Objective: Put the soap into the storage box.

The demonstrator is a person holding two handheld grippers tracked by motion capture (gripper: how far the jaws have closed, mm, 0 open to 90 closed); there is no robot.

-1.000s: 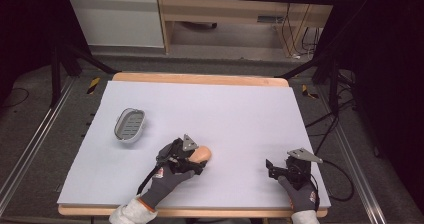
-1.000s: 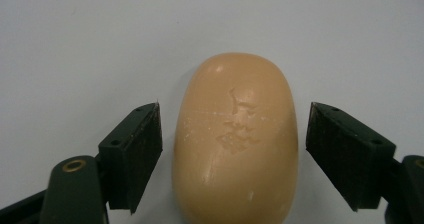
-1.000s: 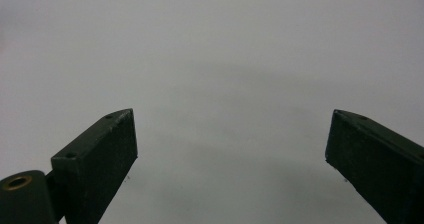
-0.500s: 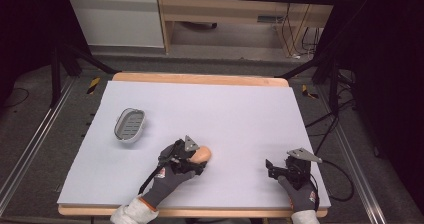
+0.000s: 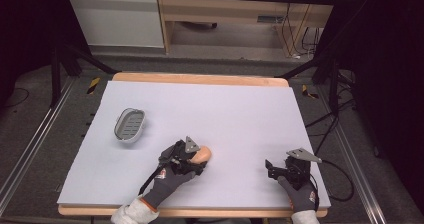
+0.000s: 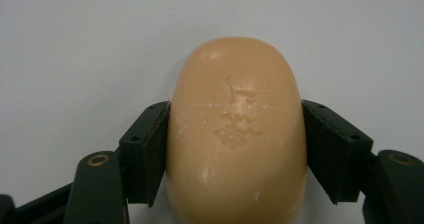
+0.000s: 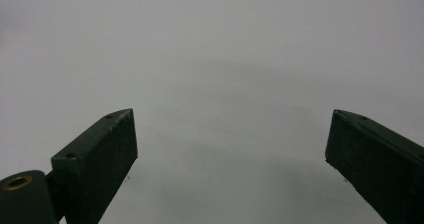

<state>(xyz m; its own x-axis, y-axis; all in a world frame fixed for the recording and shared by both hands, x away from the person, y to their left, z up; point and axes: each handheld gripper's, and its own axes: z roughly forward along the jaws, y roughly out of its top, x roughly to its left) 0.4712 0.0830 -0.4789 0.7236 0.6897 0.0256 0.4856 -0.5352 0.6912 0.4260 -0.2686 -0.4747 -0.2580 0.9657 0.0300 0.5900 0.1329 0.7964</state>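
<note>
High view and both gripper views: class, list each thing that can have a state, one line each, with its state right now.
Soap bar: lying on the table, clamped on both sides by the left tool.
Left tool: shut on the soap bar.
Right tool: open, holding nothing, above bare table.
Soap dish: upright, nothing in it, apart from the soap bar.
Table: covered by a pale sheet.

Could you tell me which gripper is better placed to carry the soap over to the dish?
Left: the left gripper clamps the soap, nearer the dish. The right gripper is open and farther.
</note>
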